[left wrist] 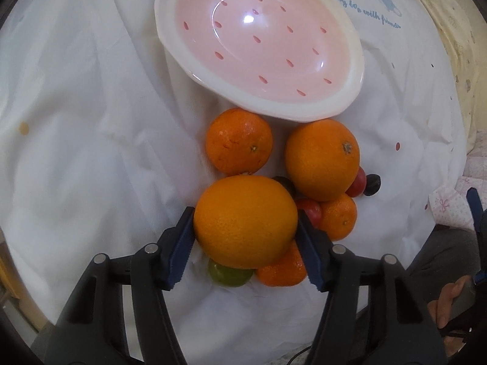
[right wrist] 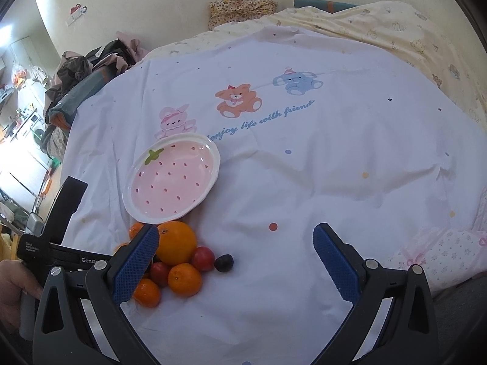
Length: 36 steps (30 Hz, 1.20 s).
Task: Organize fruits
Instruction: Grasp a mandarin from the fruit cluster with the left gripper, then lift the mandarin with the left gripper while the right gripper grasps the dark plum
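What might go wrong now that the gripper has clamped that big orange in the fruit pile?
The big orange held by the left gripper lies on a green fruit and a small orange; lifting it may send them rolling across the soft sheet. The round skin could also slip from the pads. The plate sits tilted, so fruit might roll off.

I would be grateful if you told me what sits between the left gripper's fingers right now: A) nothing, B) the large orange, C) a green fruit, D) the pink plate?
B: in the left wrist view the blue fingers of the left gripper press on both sides of the large orange, while the pink plate lies empty beyond the pile and the green fruit sits under the orange.
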Motion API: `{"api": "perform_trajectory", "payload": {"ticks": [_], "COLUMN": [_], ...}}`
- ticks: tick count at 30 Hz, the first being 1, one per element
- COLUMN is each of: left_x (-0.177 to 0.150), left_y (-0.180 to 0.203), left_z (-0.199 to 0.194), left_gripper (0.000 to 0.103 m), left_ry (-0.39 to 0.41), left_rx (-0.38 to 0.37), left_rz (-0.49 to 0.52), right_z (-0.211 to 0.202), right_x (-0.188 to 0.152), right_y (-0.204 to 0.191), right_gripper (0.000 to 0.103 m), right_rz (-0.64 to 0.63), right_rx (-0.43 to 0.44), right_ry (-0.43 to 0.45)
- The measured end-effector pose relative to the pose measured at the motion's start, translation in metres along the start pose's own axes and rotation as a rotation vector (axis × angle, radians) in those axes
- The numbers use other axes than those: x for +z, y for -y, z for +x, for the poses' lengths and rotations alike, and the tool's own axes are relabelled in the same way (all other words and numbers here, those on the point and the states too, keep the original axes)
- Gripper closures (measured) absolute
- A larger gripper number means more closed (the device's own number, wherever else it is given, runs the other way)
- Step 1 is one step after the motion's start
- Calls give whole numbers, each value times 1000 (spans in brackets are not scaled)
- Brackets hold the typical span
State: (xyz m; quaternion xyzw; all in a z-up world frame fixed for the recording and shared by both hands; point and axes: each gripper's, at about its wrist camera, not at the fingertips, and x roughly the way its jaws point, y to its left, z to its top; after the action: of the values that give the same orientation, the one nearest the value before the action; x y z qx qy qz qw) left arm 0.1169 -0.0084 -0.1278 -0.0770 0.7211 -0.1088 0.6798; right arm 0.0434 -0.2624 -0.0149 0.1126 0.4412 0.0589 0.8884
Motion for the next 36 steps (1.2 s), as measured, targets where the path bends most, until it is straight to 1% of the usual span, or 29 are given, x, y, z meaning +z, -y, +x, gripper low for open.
{"api": "perform_trajectory", "payload": {"ticks": [1, 3, 5, 6, 7, 9, 12, 14, 16, 18, 19, 20, 21, 22, 23, 25, 26, 27, 29, 31, 32, 34, 36], "left_x": [-4, -3, -13, -12, -20, -28, -43, -50, -55, -57, -57, -58, -58, -57, -56, -54, -54, -55, -55, -55, -55, -54, -53], "left_y": [1, 3, 4, 6, 7, 5, -6, -11, -16, -24, -24, -23, -21, -21, -20, -20, -19, -19, -19, -20, -21, -20, -22], "left_z": [-5, -20, -43, -50, -64, -81, -99, -101, -99, -96, -95, -94, -91, -91, -90, -92, -93, -94, -94, -95, -95, -94, -92], "left_gripper": [45, 45, 45, 45, 45, 45, 45, 45, 45, 45, 45, 45, 45, 45, 45, 45, 45, 45, 45, 45, 45, 45, 45], "left_ry": [9, 26, 66, 82, 114, 162, 236, 269, 279, 282, 284, 288, 290, 292, 293, 298, 301, 304, 306, 305, 305, 301, 298], "left_rx": [15, 9, -10, -9, -8, 16, 74, 103, 107, 96, 96, 104, 111, 108, 94, 66, 62, 65, 69, 67, 69, 92, 102], "left_rz": [6, -3, -21, -21, -14, -11, -56, -73, -90, -105, -102, -97, -95, -99, -102, -102, -100, -98, -95, -96, -97, -92, -99], "right_z": [-1, -3, -4, -4, -4, -3, 1, 6, 13, 25, 33, 43, 52, 62, 73, 87, 93, 96, 101, 105, 107, 111, 116], "right_x": [0, 0, 0, 0, 0, 0, 0, 1, 2, 3, 3, 3, 2, 0, -2, -7, -10, -13, -20, -25, -27, -32, -35], "right_y": [0, 1, 2, 2, 2, 2, 4, 7, 11, 17, 19, 20, 18, 15, 12, 3, -8, -17, -36, -49, -54, -61, -65], "right_gripper": [0, 0, 0, 0, 0, 0, 0, 0, 0, 1, 6, 19, 24, 33, 39, 41, 41, 41, 41, 42, 49, 58, 59], "right_rz": [-1, 1, 3, 4, 6, 5, 16, 27, 37, 45, 41, 24, 4, -23, -45, -117, -198, -275, -438, -551, -595, -650, -681], "right_rx": [-2, -3, -4, -4, -2, 2, 11, 20, 26, 39, 56, 60, 63, 80, 110, 119, 117, 105, 72, 40, 39, 42, 45], "right_ry": [4, 11, 14, 13, 12, 6, -16, -51, -92, -174, -219, -277, -331, -395, -454, -525, -547, -558, -549, -544, -548, -555, -571]}}
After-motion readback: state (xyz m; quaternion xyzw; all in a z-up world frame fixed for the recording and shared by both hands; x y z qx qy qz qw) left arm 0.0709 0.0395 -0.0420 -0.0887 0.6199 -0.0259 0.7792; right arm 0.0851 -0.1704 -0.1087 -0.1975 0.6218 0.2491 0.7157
